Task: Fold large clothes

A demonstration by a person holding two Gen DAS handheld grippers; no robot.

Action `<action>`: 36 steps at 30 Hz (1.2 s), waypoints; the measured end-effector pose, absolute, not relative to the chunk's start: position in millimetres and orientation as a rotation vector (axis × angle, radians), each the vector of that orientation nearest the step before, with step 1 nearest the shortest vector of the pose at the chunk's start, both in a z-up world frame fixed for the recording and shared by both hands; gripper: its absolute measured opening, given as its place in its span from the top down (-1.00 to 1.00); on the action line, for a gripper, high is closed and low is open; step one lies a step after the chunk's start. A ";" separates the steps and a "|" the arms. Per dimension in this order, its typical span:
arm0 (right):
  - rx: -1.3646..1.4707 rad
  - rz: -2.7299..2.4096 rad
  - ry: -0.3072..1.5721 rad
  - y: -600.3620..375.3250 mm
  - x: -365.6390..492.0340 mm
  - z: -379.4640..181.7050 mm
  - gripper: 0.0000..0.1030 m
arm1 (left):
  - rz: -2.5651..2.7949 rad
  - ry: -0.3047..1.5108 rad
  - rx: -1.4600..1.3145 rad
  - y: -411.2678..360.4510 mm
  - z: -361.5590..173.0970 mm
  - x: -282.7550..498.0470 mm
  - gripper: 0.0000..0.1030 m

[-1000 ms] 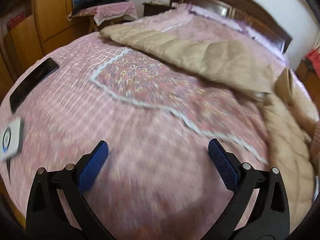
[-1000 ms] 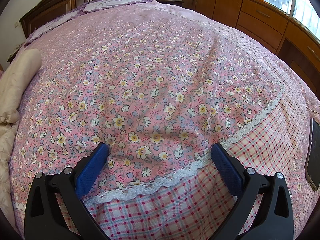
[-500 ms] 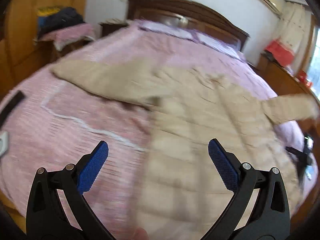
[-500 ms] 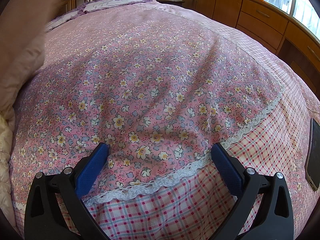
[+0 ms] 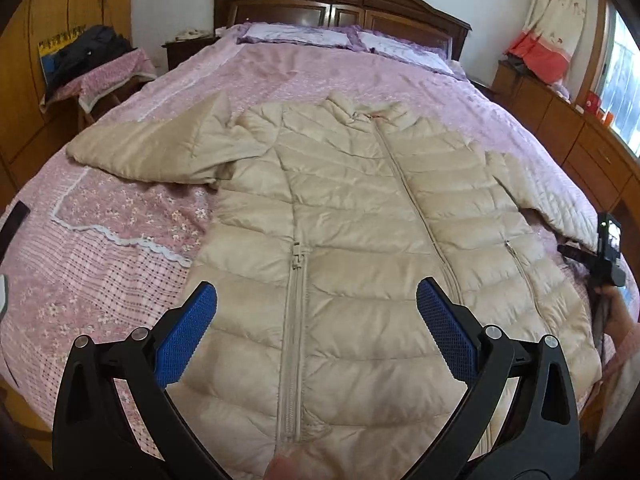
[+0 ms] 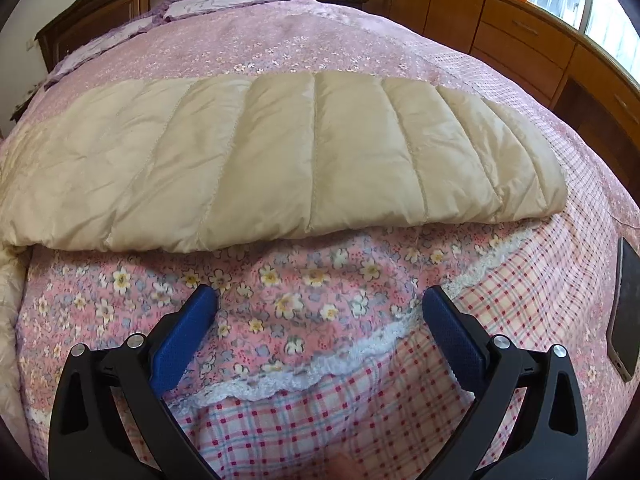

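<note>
**Jacket spread flat, both grippers empty**

The beige puffer jacket (image 5: 352, 216) lies front-up on the pink bedspread (image 5: 120, 256). The left gripper (image 5: 316, 320) hovers wide open above its hem. The right gripper (image 6: 320, 320), equally spread and empty, sits near one sleeve (image 6: 280, 160).

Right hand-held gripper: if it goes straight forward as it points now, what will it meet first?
Most likely the flowered bedspread just ahead of the open right hand-held gripper, and beyond it the beige jacket sleeve; depth is uncertain.
</note>
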State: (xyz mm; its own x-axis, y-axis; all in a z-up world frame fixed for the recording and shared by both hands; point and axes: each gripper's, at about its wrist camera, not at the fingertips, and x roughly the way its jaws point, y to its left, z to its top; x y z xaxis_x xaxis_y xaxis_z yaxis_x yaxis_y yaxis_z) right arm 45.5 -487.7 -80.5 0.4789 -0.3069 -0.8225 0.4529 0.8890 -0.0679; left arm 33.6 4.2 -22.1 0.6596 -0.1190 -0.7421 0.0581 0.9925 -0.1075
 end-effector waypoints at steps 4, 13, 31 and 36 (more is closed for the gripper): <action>0.254 -0.358 1.013 -467.9 8.8 -45.5 -0.91 | -0.131 0.865 -0.068 7.5 -20.1 45.6 -0.92; 0.334 0.007 0.836 -323.6 -41.8 62.7 -0.91 | -0.138 0.883 -0.055 -2.7 -45.0 100.5 -0.92; 0.200 -0.083 0.878 -206.6 85.6 -73.3 -0.92 | -0.097 0.934 -0.027 -17.8 -106.1 126.2 -0.93; 0.190 -0.088 0.856 -209.6 83.1 -74.5 -0.92 | -0.095 0.938 -0.026 -20.5 -105.7 134.7 -0.93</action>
State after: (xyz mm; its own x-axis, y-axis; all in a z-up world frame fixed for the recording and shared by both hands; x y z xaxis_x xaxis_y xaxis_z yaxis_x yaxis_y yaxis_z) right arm 83.1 -209.6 -74.5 0.6531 -0.0011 -0.7573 0.1533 0.9795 0.1307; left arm 134.7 -20.5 -105.7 0.5874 -0.0929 -0.8039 0.0700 0.9955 -0.0638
